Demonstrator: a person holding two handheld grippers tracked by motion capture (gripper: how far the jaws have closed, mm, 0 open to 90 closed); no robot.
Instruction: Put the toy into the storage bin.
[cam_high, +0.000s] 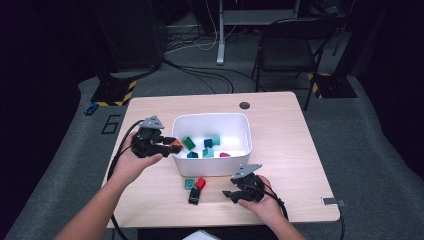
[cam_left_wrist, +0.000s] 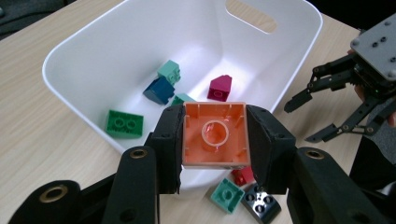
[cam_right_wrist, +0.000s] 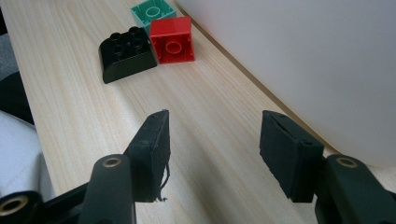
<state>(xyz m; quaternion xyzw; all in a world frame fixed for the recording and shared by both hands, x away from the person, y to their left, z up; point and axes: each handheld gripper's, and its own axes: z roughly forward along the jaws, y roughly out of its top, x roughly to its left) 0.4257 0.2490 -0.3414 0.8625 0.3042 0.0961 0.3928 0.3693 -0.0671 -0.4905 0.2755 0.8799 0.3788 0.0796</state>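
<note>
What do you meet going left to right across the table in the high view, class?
Left gripper holding an orange brick → white bin → right gripper.

Lab: floor cables (cam_high: 200, 70), hazard-taped stand bases (cam_high: 114, 92), folding chair (cam_high: 290, 45).

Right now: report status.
Left gripper shut on orange brick over white bin. Right gripper open, empty. Three bricks remain on table.
</note>
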